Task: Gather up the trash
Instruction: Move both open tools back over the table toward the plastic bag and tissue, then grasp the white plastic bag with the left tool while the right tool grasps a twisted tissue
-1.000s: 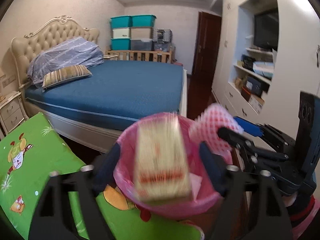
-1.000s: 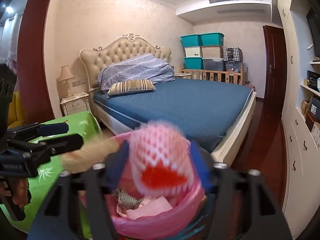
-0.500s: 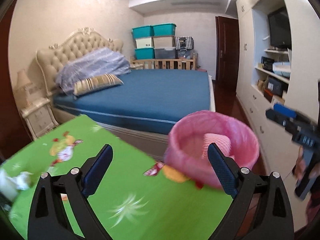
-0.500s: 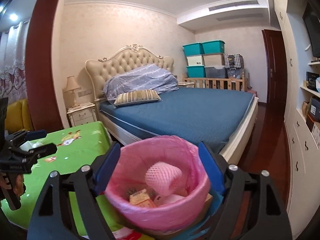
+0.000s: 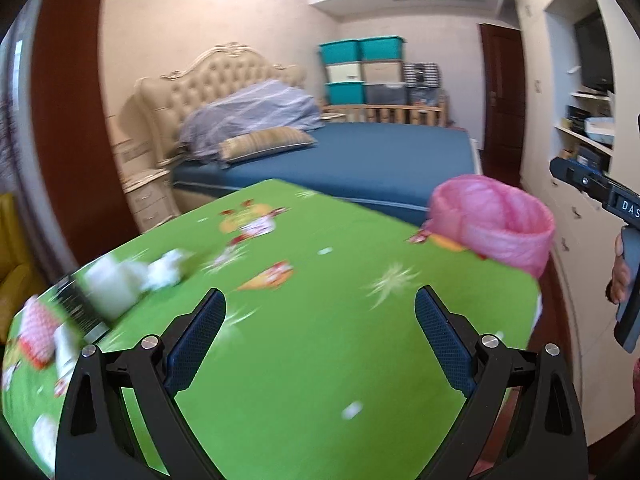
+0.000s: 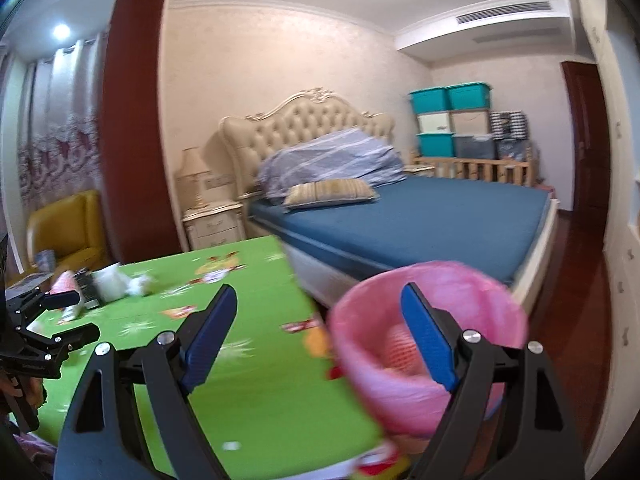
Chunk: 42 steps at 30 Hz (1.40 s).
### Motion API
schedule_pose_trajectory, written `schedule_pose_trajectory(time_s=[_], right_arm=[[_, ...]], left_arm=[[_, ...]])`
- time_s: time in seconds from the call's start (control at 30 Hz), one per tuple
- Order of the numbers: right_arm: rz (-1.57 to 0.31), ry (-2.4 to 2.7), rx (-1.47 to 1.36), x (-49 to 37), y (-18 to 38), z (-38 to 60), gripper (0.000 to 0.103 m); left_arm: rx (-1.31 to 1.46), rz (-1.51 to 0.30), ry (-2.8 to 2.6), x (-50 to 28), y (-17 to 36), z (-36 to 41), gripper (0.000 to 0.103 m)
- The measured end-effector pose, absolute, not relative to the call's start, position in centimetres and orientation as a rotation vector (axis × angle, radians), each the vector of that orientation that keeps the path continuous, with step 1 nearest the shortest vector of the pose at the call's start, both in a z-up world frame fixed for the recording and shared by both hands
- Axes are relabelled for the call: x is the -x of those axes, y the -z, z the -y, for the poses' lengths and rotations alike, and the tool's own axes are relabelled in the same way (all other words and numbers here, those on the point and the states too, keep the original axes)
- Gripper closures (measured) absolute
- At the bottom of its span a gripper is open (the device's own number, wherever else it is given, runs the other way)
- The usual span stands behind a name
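A bin with a pink liner (image 5: 492,224) stands at the right end of the table with the green cartoon cloth (image 5: 320,360). In the right wrist view the bin (image 6: 432,360) holds a pink foam net (image 6: 400,344). Blurred trash lies at the table's far left: crumpled white paper (image 5: 168,272), a white box (image 5: 108,288) and a pink foam net (image 5: 38,328). My left gripper (image 5: 320,300) is open and empty over the cloth, right of that pile. My right gripper (image 6: 318,292) is open and empty, its right finger over the bin's rim.
A blue bed (image 5: 360,160) with a padded headboard lies behind the table, with a nightstand (image 6: 214,228) beside it. White cabinets (image 5: 576,208) line the right wall. A yellow chair (image 6: 68,228) stands at the far left. My left gripper (image 6: 76,316) shows at the right wrist view's left edge.
The box and the foam net left the jaws and dropped into the bin. Both grippers opened wider and swung left, away from the bin; the trash pile came into view.
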State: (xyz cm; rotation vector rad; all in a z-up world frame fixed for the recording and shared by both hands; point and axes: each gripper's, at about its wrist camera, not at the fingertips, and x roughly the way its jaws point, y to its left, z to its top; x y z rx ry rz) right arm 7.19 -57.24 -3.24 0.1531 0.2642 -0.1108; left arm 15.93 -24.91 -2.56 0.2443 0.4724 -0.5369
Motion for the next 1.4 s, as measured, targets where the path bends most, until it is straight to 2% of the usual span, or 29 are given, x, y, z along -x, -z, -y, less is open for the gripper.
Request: schedule_pose_trajectory(time_s=[0.3, 0.67, 0.87, 1.2, 1.23, 1.27, 1.3, 1.4], right_arm=[[-0.363, -0.092, -0.102, -10.2, 5.6, 46.1, 0.022], [-0.439, -0.268, -0.001, -11.5, 6.2, 36.8, 0.022], [-0.462, -0.332, 0.041, -12.0, 6.2, 33.3, 0.022], [-0.46, -0.385, 0.078, -13.9, 5.2, 30.6, 0.022], [-0.464, -0.383, 0.075, -14.5, 5.2, 30.5, 0.022], [-0.47, -0.379, 0.074, -15.2, 5.2, 30.4, 0.022], [-0.474, -0.376, 0.073, -16.0, 5.1, 30.2, 0.022], [-0.491, -0.369, 0.064, -18.9, 5.2, 29.7, 0.022]], left_arm=[[-0.271, -0.397, 0.361, -10.8, 3.0, 15.1, 0.014], [-0.178, -0.488, 0.148, -9.5, 5.6, 3.9, 0.014], [-0.098, -0.576, 0.105, -11.2, 6.7, 1.1, 0.014], [-0.094, -0.706, 0.132, -15.9, 7.6, 2.3, 0.014], [-0.098, -0.705, 0.134, -16.2, 7.6, 2.5, 0.016], [-0.103, -0.701, 0.144, -16.4, 7.5, 2.7, 0.032], [-0.107, -0.714, 0.162, -16.7, 7.6, 2.8, 0.042], [-0.12, -0.685, 0.178, -16.7, 7.1, 3.0, 0.06]])
